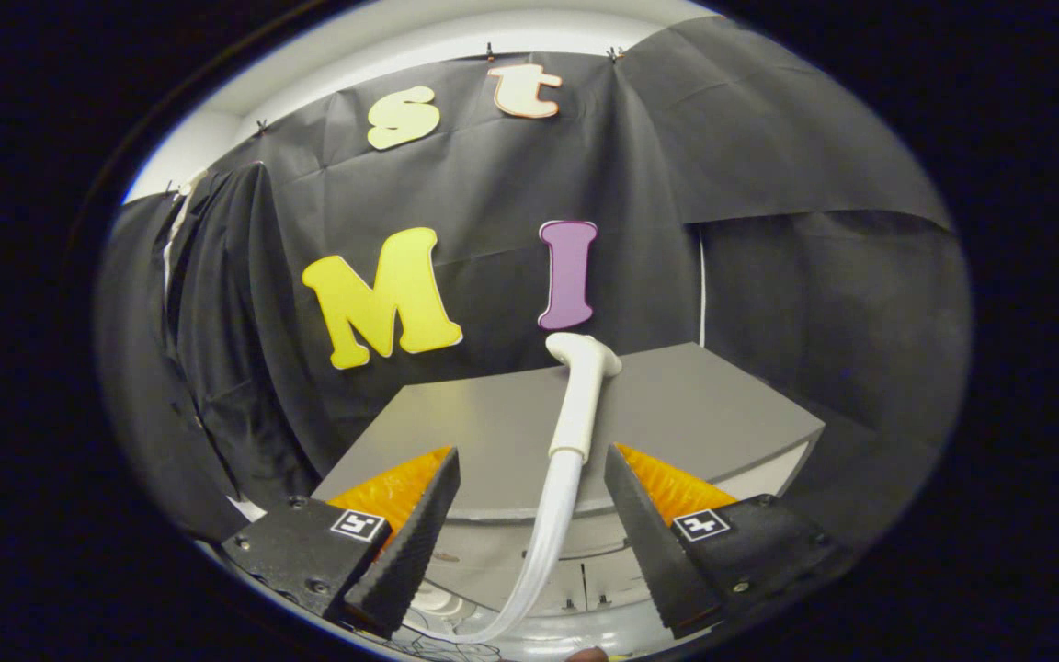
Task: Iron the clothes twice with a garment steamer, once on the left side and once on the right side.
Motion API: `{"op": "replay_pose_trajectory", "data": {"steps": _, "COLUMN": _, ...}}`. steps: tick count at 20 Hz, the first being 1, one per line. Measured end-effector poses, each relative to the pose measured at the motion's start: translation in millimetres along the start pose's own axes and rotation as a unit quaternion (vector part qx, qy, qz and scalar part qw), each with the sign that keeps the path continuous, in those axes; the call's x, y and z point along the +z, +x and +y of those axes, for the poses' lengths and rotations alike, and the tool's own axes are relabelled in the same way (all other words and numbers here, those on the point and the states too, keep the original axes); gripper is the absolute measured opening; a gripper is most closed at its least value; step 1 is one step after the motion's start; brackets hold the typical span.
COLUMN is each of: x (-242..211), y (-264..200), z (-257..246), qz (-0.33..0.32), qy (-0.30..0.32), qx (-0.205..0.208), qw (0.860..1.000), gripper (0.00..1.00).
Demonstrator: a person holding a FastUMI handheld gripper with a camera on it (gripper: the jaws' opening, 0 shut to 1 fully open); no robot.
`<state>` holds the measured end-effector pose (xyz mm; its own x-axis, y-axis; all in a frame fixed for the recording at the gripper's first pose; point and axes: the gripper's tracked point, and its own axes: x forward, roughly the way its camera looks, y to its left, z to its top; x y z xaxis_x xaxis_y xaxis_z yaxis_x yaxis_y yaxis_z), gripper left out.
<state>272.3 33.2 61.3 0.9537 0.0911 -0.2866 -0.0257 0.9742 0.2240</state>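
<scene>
Gripper view. Gripper (529, 515): spread wide, empty. Steamer head (582, 386): upright between the fingers, untouched, on counter (704, 414); hose (543, 542) trailing below. Risk: off-centre closing likely to tip steamer head or snag hose.

Support: a grey table (677, 414) with a flat top, standing against the black cloth wall.
Front edge: rounded, with a paler face below it (partly hidden by the fingers).
On it: the white steamer head (582, 386), its handle lying across the top and its nozzle end at the far side.
Hose: a white hose (543, 542) runs off the near edge, downward.
</scene>
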Motion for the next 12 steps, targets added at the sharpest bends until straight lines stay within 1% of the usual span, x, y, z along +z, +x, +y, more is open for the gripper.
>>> {"op": "replay_pose_trajectory", "data": {"steps": 3, "x": 8, "y": 34, "z": -9, "qz": 0.031, "qy": 0.023, "qx": 0.007, "qw": 0.999, "gripper": 0.99}}
{"op": "replay_pose_trajectory", "data": {"steps": 5, "x": 10, "y": 59, "z": -17, "qz": 0.069, "qy": 0.043, "qx": 0.006, "qw": 0.997, "gripper": 0.98}}
{"op": "replay_pose_trajectory", "data": {"steps": 7, "x": 3, "y": 82, "z": -22, "qz": 0.125, "qy": 0.082, "qx": 0.014, "qw": 0.989, "gripper": 0.99}}
{"op": "replay_pose_trajectory", "data": {"steps": 8, "x": 0, "y": 89, "z": -24, "qz": 0.157, "qy": 0.108, "qx": 0.014, "qw": 0.982, "gripper": 0.99}}
{"op": "replay_pose_trajectory", "data": {"steps": 9, "x": 1, "y": 95, "z": -26, "qz": 0.172, "qy": 0.124, "qx": 0.022, "qw": 0.977, "gripper": 0.98}}
{"op": "replay_pose_trajectory", "data": {"steps": 10, "x": 3, "y": 103, "z": -33, "qz": 0.176, "qy": 0.130, "qx": 0.016, "qw": 0.976, "gripper": 0.98}}
{"op": "replay_pose_trajectory", "data": {"steps": 12, "x": 7, "y": 121, "z": -46, "qz": 0.187, "qy": 0.118, "qx": -0.005, "qw": 0.975, "gripper": 0.98}}
